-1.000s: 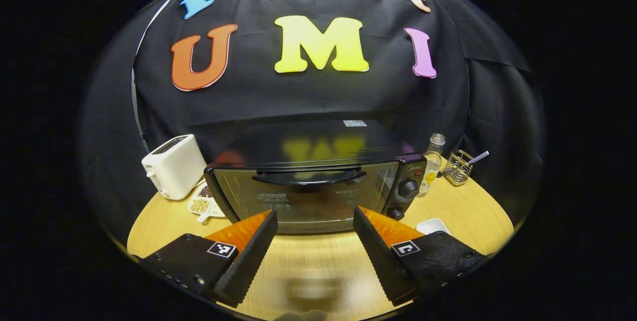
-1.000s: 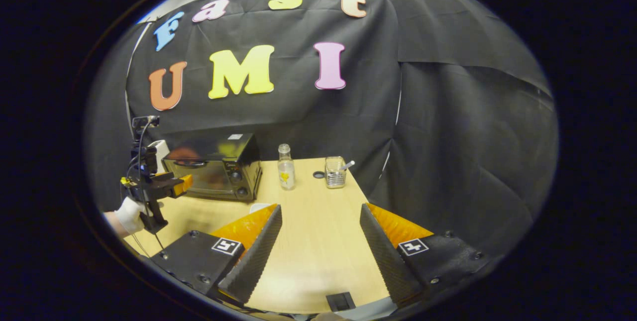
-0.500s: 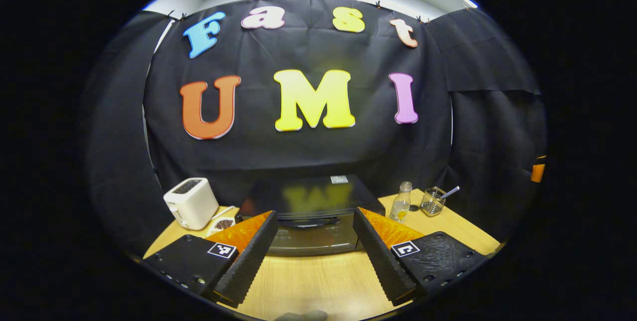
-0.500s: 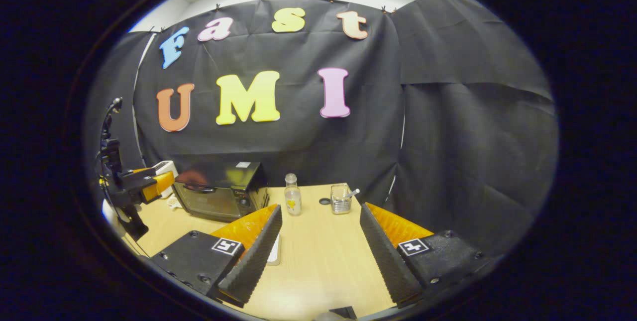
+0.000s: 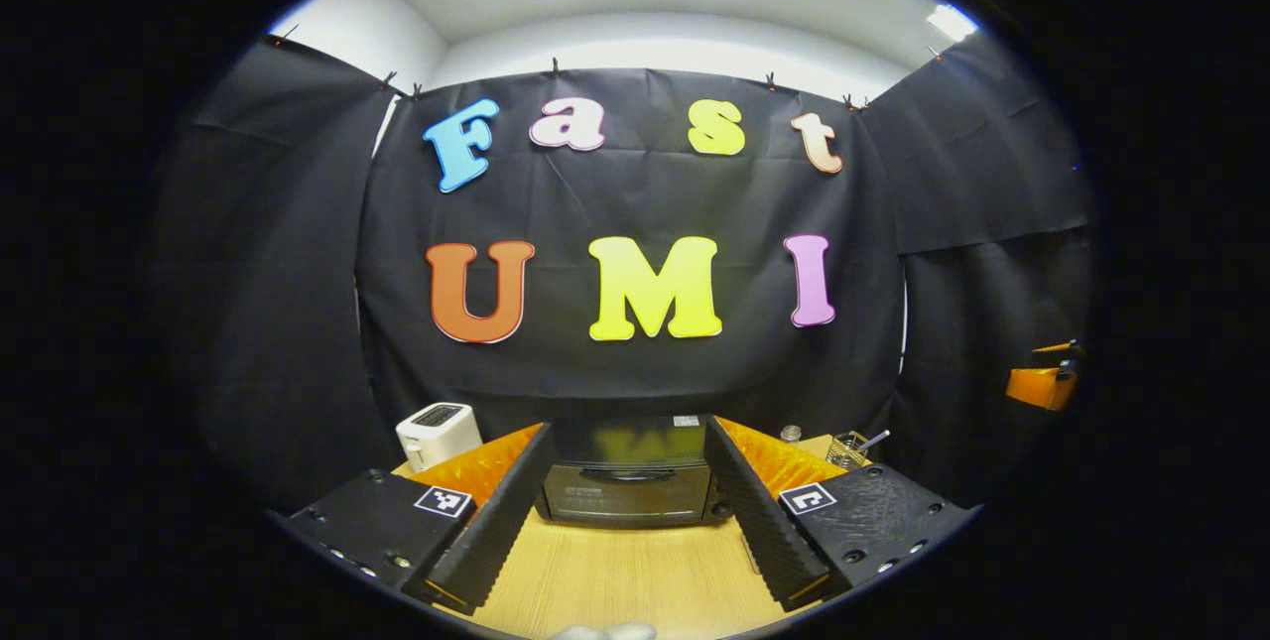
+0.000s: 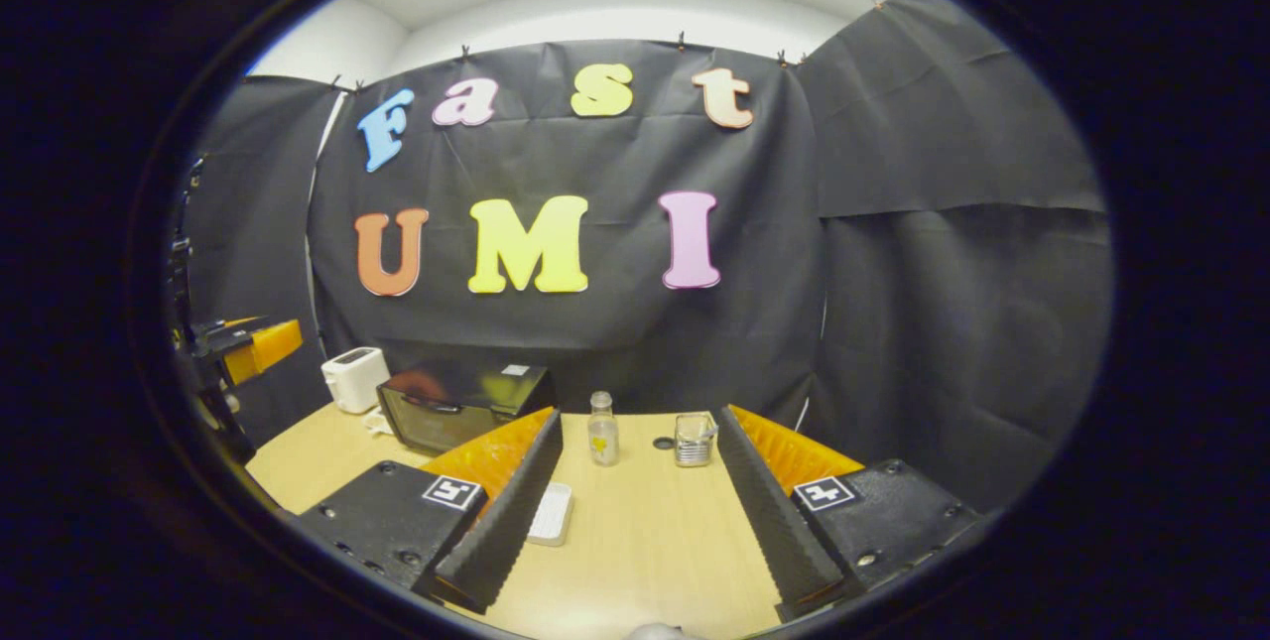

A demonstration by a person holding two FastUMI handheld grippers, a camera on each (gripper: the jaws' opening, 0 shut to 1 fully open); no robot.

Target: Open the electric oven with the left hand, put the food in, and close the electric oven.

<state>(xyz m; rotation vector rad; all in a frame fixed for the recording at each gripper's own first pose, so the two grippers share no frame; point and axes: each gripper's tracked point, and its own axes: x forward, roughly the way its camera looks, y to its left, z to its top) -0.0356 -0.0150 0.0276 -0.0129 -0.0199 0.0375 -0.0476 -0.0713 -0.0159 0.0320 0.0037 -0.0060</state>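
Oven (image 5: 627,481) shut, beyond spread left gripper (image 5: 627,511)

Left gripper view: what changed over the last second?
The left gripper pulled back and up from the electric oven, which now looks far smaller between its fingers. The right gripper backed away too, and a white dish now shows beside its finger. Nothing gripped or released. Oven door closed, both grippers open as before.

One oven (image 6: 464,404); one toaster (image 6: 354,378) – one bottle (image 6: 599,430)
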